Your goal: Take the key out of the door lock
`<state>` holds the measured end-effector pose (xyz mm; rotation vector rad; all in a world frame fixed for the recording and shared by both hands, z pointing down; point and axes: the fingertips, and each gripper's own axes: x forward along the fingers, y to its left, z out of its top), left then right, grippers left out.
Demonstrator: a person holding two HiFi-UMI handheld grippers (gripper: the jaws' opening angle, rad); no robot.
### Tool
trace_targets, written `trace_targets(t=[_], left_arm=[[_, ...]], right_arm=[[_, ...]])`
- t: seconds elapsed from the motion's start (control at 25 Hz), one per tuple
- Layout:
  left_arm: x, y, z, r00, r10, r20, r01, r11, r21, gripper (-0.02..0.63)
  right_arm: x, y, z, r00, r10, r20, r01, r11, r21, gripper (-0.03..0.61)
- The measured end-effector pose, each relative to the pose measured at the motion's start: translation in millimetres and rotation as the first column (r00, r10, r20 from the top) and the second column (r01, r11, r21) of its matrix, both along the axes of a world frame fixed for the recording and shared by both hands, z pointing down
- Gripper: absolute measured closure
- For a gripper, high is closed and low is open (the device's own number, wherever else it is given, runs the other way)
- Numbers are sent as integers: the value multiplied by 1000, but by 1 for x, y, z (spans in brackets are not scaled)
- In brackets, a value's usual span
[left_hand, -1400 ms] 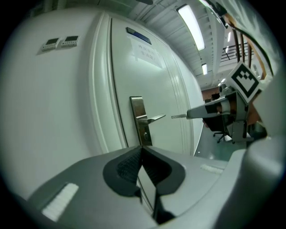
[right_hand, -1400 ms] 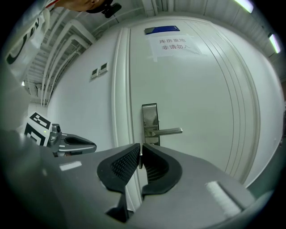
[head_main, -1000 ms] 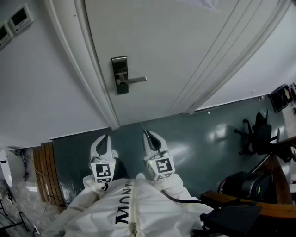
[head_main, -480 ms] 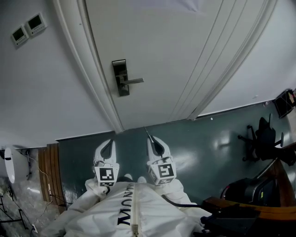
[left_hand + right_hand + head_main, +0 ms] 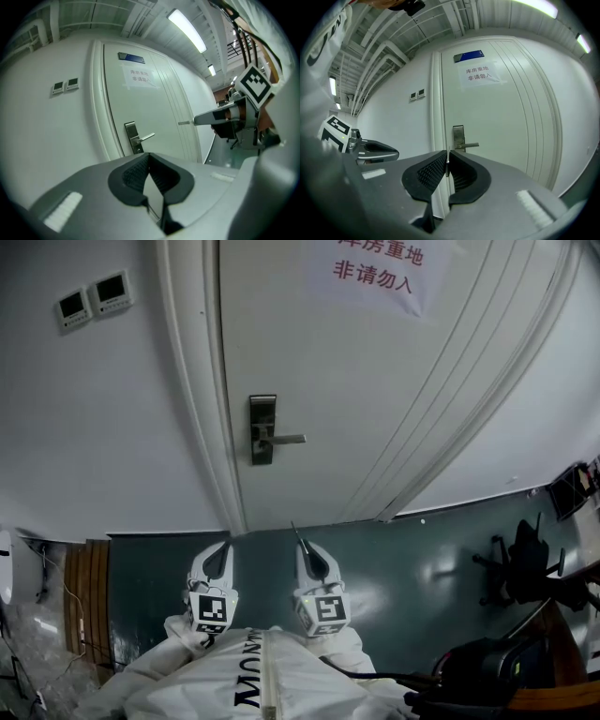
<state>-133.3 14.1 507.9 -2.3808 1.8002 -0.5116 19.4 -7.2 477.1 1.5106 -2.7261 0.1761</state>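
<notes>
The key (image 5: 447,164) is a thin, flat sliver of pale metal, seen edge-on and clenched between the ribbed black pads of the right hand-held gripper (image 5: 447,153) at the centre of the right gripper view. It is out of the lock plate (image 5: 262,428), which sits well apart from it, above the middle of the head view on the white door (image 5: 375,381), with a lever handle (image 5: 288,439) pointing right. In the head view the key is only a fine dark line sticking up from the right jaw tips. The left gripper view shows it from the side, as a short grey stub poking leftward at centre right. The left hand-held gripper (image 5: 149,155) has its pad tips pressed together on nothing. The gripper views alone show a blue sign (image 5: 468,56) over the door and a ceiling light (image 5: 187,30). The head view alone shows the dark green floor (image 5: 403,559), an office chair (image 5: 525,559) at lower right and the white sleeves (image 5: 262,681) along the bottom edge. A paper notice (image 5: 373,268) and two wall panels (image 5: 94,296) appear in every view.
</notes>
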Motion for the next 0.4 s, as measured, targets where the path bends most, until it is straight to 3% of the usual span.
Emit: trace_targets(t=[0.2,0.4], left_arm=[[-10,-7,-12,1000,-16,-10,16,999,36,614],[-13,-7,-3,999,-16,-29,17,1000,14,614]], right_arm=[[-4,-9,1,1000,6,-19,-6,1000,2,555],[-10,-8,4,999,4,-32,-4,1000,-11,555]])
